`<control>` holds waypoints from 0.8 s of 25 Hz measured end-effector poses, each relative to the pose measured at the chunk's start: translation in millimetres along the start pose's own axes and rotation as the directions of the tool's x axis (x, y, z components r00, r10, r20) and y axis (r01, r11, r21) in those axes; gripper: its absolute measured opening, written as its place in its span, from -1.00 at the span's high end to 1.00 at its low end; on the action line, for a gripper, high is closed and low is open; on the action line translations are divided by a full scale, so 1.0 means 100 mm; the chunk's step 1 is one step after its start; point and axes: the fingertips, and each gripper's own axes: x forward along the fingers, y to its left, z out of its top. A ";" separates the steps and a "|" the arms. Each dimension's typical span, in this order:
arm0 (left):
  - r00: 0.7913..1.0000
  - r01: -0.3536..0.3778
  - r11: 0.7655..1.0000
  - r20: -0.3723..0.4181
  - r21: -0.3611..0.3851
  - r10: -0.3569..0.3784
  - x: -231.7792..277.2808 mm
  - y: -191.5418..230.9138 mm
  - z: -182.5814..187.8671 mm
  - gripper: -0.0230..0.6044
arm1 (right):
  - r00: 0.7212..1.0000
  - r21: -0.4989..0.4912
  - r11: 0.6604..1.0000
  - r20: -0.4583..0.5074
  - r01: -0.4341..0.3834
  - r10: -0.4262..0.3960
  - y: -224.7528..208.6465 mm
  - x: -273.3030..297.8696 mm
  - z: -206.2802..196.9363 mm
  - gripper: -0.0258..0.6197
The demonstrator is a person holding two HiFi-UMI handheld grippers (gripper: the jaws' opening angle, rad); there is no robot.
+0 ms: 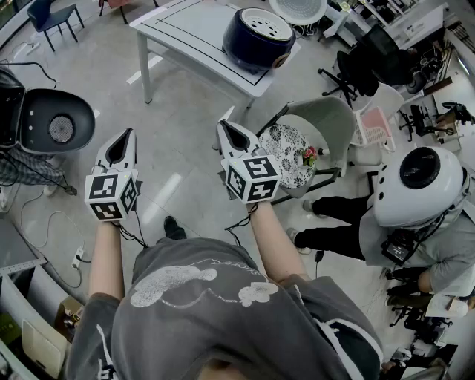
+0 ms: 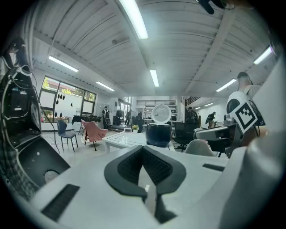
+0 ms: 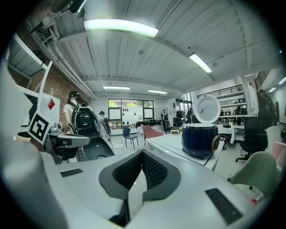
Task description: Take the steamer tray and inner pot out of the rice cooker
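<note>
Both tongs are held out in front of me over the floor (image 1: 178, 156), side by side and apart from each other, each angled slightly downward. The left tongs (image 1: 125, 136) are fully closed: in the left gripper view the two ribbed dark pads meet at their tips, and nothing sits between them. The right tongs (image 1: 224, 128) are in the same condition, pads together and gripping nothing, as the right gripper view confirms. The rice cooker (image 1: 258, 37), dark blue with a rounded body, stands on the white worktop (image 1: 189, 37) ahead of me, close to that worktop's near right corner. Its white lid (image 1: 297, 9) is raised and tilted back behind the body. The steamer tray (image 1: 266, 24), white and perforated, sits in the mouth of the cooker. The inner pot lies beneath that tray, and I cannot make it out in any view. Both tongs are well apart from the cooker, with bare floor and the worktop's edge between; neither touches anything. A pale green chair (image 1: 330, 119) stands just beside the right tongs in the head view, between me and the worktop's right end, and a black-and-white patterned cushion (image 1: 286, 152) rests on its seat. A second person (image 1: 415, 223) sits to my right, beyond that chair, wearing a white head unit.
</note>
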 end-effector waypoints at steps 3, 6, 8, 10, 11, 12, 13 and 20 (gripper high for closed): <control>1.000 0.009 1.000 -0.003 0.002 -0.009 0.04 -0.04 0.01 0.90 | 1.000 0.001 1.000 -0.002 0.001 -0.001 -0.03 0.01 0.01 0.83; 1.000 0.017 1.000 -0.001 0.005 -0.017 0.11 -0.08 0.04 0.90 | 1.000 -0.003 1.000 -0.005 0.001 -0.001 -0.07 0.01 0.02 0.83; 1.000 0.028 1.000 0.000 0.006 -0.028 0.15 -0.12 0.05 0.90 | 1.000 0.000 1.000 -0.006 0.008 -0.008 -0.11 0.01 0.01 0.83; 0.999 0.038 0.999 0.002 0.010 -0.038 0.19 -0.13 0.06 0.90 | 1.000 0.005 1.000 -0.005 0.015 -0.015 -0.13 0.02 0.01 0.83; 0.999 0.042 0.999 0.002 0.010 -0.042 0.21 -0.13 0.07 0.90 | 1.000 0.008 1.000 -0.003 0.019 -0.019 -0.14 0.03 0.01 0.83; 0.999 0.045 0.999 0.002 0.007 -0.045 0.23 -0.12 0.06 0.90 | 1.000 0.012 1.000 -0.001 0.024 -0.024 -0.14 0.05 0.01 0.83; 0.999 0.049 0.999 0.000 0.001 -0.049 0.26 -0.10 0.05 0.90 | 1.000 0.016 0.999 0.002 0.029 -0.029 -0.16 0.07 0.02 0.83; 0.994 0.106 0.993 -0.019 -0.060 -0.108 0.57 0.06 -0.03 0.90 | 0.994 0.076 0.994 0.069 0.076 -0.081 -0.27 0.28 0.10 0.83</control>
